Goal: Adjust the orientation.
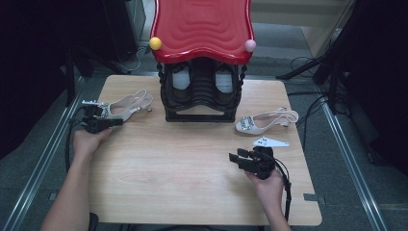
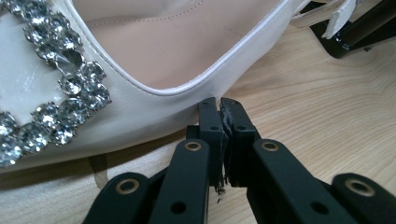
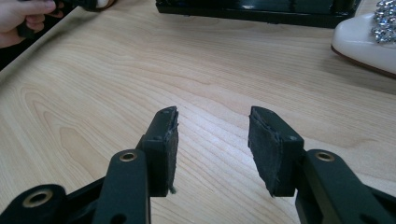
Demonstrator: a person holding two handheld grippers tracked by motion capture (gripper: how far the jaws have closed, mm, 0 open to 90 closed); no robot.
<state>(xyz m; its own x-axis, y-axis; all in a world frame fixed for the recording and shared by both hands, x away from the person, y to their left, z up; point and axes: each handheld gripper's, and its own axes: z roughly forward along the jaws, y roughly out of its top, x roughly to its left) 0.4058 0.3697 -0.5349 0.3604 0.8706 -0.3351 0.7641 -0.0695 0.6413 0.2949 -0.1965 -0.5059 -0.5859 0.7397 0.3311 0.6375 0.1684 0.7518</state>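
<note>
Risk sits at my left gripper [image 2: 219,105]: jaws pressed together at the side rim of the left shoe [image 1: 126,107], near the table's [image 1: 192,159] left edge, though I cannot tell whether any rim is caught. A pull could slip off. Right gripper [image 3: 212,140] spread, idle; second shoe [image 1: 262,122] lies beside the rack [image 1: 202,91].

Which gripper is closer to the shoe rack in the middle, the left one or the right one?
Left. The left gripper sits beside the shoe rack, at a shoe; the right gripper is nearer the person's edge.
</note>
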